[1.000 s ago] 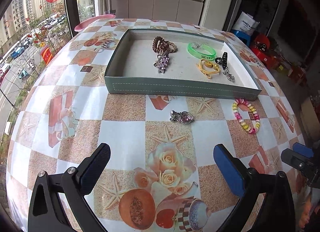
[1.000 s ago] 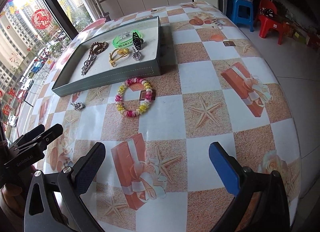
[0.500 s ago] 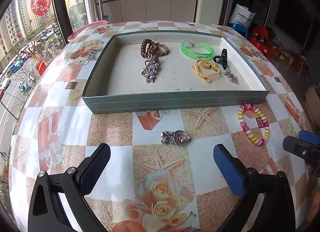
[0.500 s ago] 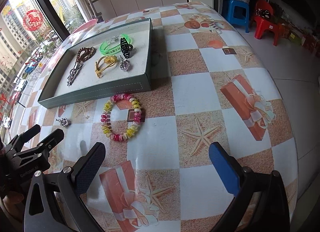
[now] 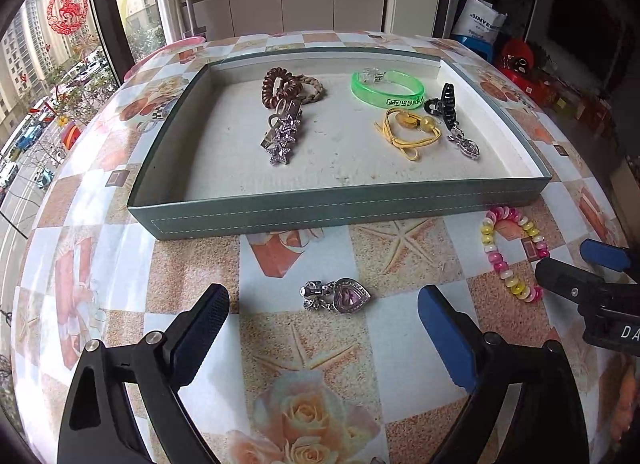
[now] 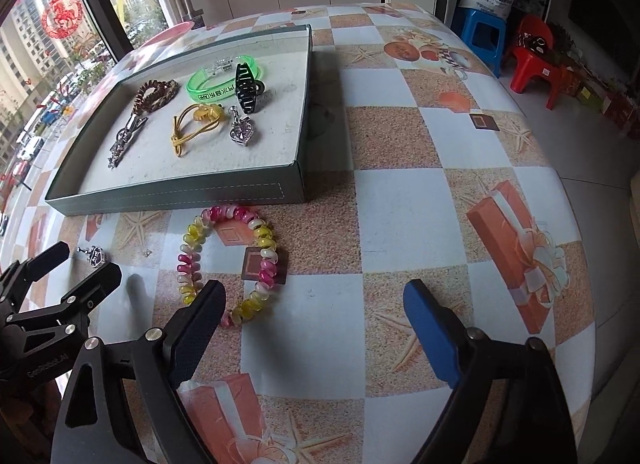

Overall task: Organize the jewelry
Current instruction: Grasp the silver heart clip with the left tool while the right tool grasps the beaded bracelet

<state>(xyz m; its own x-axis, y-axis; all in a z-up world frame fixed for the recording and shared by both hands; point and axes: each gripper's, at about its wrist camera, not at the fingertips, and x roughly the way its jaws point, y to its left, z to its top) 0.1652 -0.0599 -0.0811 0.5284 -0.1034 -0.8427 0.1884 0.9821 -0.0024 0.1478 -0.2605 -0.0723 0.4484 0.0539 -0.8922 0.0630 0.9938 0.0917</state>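
Note:
A grey-green tray (image 5: 344,209) (image 6: 180,192) holds a brown coil tie (image 5: 280,85), a star clip (image 5: 283,135), a green bangle (image 5: 386,88), a yellow cord tie (image 5: 408,127), a black claw clip (image 5: 444,101) and a heart charm (image 5: 467,145). A silver and pink heart pendant (image 5: 338,296) (image 6: 94,256) lies on the table in front of the tray, just ahead of my open left gripper (image 5: 320,324). A pink and yellow coil bracelet (image 5: 512,254) (image 6: 228,260) lies to its right, just ahead and left of my open right gripper (image 6: 312,328).
The round table (image 6: 400,199) has a patterned cloth and drops off close on the right. A pink plate (image 5: 160,53) sits at the far left rim. A blue stool (image 6: 482,33) and a red chair (image 6: 534,55) stand beyond the table.
Both grippers have moved forward toward the tray. The heart pendant and the coil bracelet now lie closer to the fingers. Both stay open.

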